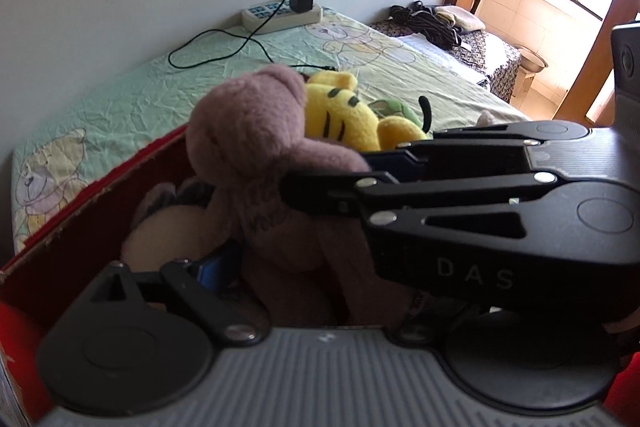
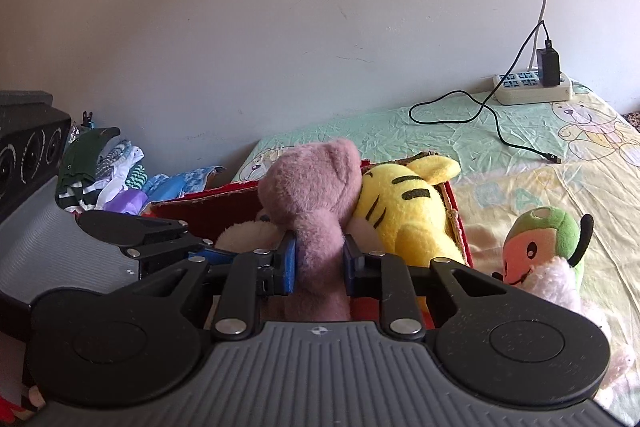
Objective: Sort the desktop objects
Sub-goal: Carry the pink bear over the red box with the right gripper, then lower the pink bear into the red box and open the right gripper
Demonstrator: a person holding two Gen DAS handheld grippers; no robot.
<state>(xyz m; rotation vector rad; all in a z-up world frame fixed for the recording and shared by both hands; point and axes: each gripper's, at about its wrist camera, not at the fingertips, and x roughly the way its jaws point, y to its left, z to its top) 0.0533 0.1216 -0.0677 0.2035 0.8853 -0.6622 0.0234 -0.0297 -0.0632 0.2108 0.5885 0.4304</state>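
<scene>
In the right wrist view, the right gripper [image 2: 319, 261] sits at lower centre, its blue-padded fingers [image 2: 289, 261] clenched on the body of a mauve plush bear [image 2: 316, 187]. The bear stands upright inside a red cardboard box [image 2: 224, 201] on the bed [image 2: 520, 183], its head touching a yellow striped plush tiger [image 2: 408, 203] just to the right in the same box. A cream plush [image 2: 244, 233] lies at the bear's left. A green-hooded plush doll [image 2: 540, 247] rests on the sheet outside the box, at right.

In the left wrist view, the left gripper [image 1: 248, 223] is low in the box beside the bear; one blue finger [image 1: 212, 267] shows at lower left, and I cannot tell whether it grips anything. A power strip [image 1: 280, 17] lies by the wall at upper centre.
</scene>
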